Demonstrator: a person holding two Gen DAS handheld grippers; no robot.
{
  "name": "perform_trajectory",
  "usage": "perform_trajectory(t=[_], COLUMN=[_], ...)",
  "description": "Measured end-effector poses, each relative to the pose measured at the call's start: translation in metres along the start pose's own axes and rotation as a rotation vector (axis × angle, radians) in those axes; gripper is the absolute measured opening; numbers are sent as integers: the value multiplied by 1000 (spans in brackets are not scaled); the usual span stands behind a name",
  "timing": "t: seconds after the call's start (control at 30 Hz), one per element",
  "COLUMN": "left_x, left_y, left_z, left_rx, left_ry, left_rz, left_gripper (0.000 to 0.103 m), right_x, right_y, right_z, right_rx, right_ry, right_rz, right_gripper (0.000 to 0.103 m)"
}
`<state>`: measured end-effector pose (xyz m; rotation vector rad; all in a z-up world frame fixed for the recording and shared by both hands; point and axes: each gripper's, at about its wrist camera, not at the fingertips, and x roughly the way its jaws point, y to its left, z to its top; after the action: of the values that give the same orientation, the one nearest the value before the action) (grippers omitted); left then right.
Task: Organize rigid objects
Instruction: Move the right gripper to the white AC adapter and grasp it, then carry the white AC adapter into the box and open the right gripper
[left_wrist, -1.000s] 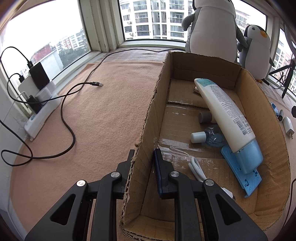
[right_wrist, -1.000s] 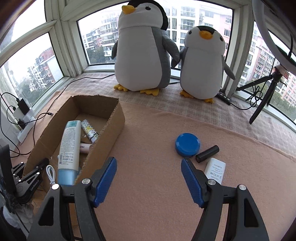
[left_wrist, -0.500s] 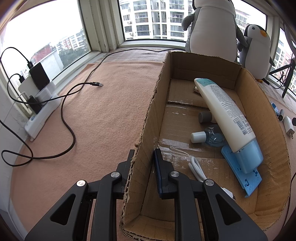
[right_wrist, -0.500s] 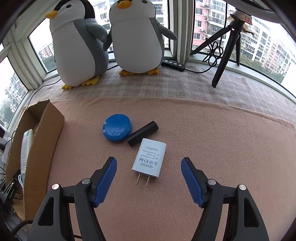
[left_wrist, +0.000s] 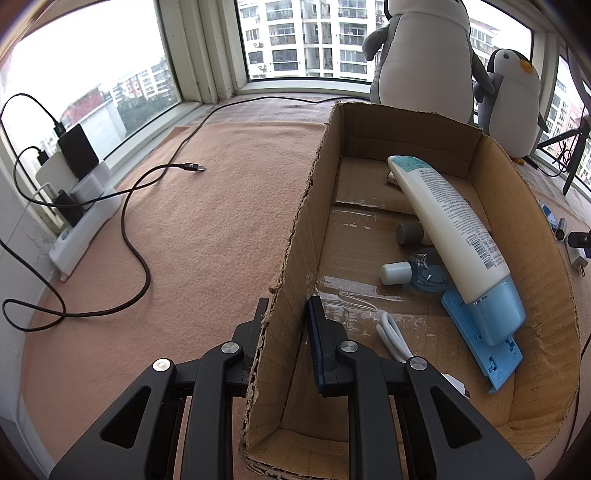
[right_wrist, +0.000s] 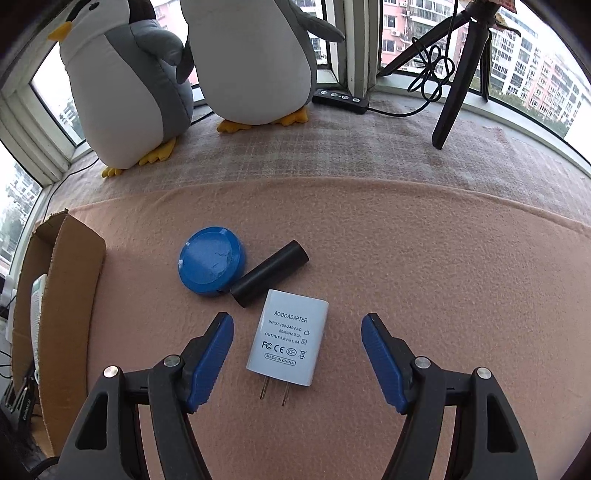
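Left wrist view: the left hand-held gripper (left_wrist: 286, 314) is clamped on the near side wall of the cardboard box (left_wrist: 295, 236), one finger outside and one inside, steadying it on the peach blanket (left_wrist: 207, 229). Inside the box lie a white lotion tube (left_wrist: 448, 229) with a pale blue cap, a small clear bottle (left_wrist: 413, 271), a blue plastic stand (left_wrist: 491, 350), a white cable (left_wrist: 393, 338) and a grey-capped item half hidden under the tube. So some sorting is already done, I judge.

Right wrist view: the right hand-held gripper (right_wrist: 297, 339) hangs with its jaws wide, holding nothing. The white AC/DC adapter (right_wrist: 288, 338) lies flat on the blanket between the two blue pads, nearer the left one, touching neither, its prongs pointing toward the camera. Just beyond it lie a black cylinder (right_wrist: 269, 273), touching or nearly touching the adapter's far corner, and a round blue lid (right_wrist: 211, 260). The box edge shows at far left.

The step in hand looks like picking up the adapter. The next move calls for lowering until the pads flank its long sides, closing, then carrying it left to the box without nudging the cylinder.
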<state>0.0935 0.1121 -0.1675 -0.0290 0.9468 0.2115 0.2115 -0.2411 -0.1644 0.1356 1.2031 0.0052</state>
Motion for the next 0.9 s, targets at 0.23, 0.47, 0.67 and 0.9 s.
perform_trajectory(t=[0.23,0.47,0.67,0.9], left_x=[0,0,0,1], left_y=[0,0,-1,-1], left_z=[0,0,0,0], left_rx=[1,0,2,1], left_ry=[0,0,-1,-2], left_rz=[0,0,-2,-1], left_gripper=[17,17,17,17], right_x=[11,10,3,-25], right_y=[4,1,0,10], right_z=[2,2,-6,-19], right_rx=[-28,-51,-71,-117], right_ry=[34,36,26,-29], right_rz=[-26,-45,-39,-24], right_gripper=[52,33,32,32])
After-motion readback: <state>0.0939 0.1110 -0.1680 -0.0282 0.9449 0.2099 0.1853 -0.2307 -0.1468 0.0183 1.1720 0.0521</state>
